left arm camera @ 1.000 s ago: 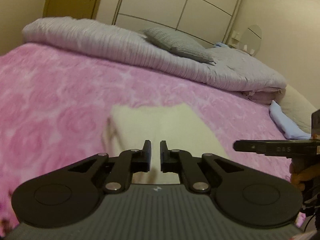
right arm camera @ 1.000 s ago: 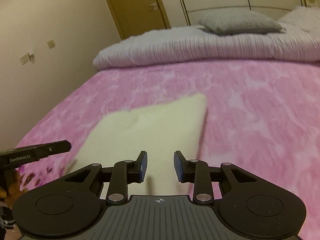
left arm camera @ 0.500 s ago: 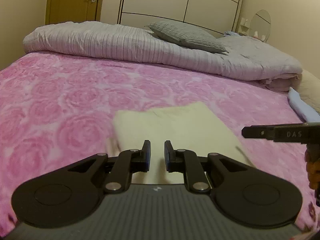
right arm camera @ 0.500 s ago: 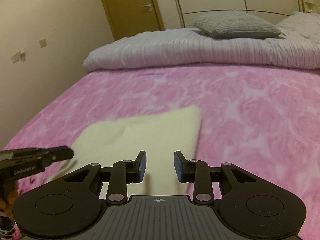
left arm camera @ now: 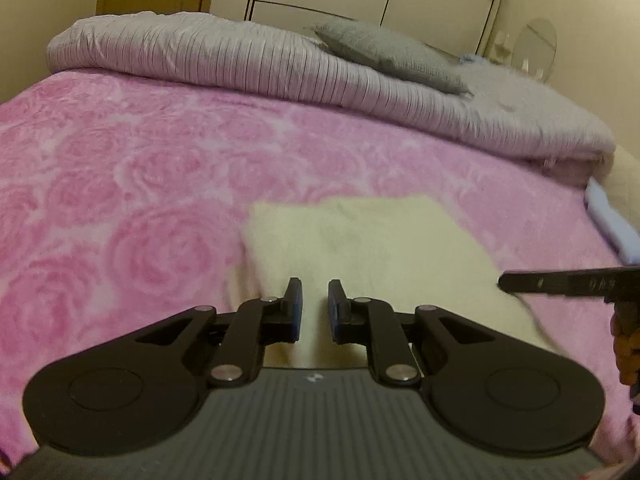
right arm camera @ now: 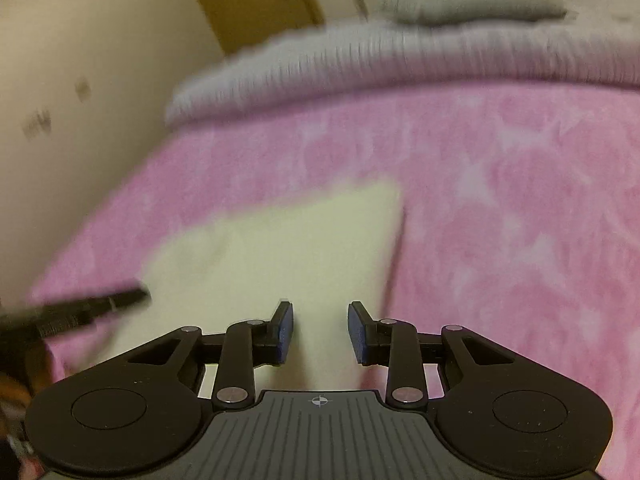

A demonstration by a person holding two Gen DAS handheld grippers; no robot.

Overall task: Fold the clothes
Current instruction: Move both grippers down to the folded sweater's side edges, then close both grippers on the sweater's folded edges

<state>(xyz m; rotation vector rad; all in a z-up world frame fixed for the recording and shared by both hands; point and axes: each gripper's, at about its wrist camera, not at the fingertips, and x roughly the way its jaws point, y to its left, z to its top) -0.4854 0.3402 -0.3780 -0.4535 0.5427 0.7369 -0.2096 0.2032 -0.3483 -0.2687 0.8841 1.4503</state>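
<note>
A bed covered by a pink rose-patterned plush blanket (left arm camera: 140,184) fills both views; its near edge is cut off behind the gripper bodies. Along the far side lies a rolled grey ribbed quilt (left arm camera: 248,64) with a grey knitted pillow (left arm camera: 384,56) on top, both smeared by motion blur in the right wrist view. A folded cream fleece garment (left arm camera: 360,240) lies flat on the blanket near the front; its near edge is hidden behind the grippers, and how many layers it has is hard to make out. The left gripper (left arm camera: 314,310) hovers over it with fingers released and a narrow gap. The right gripper (right arm camera: 320,332) is spread wider, apparently grasping nothing. A pale blue cloth (left arm camera: 612,220) at the bed's right edge is partly cut off.
</note>
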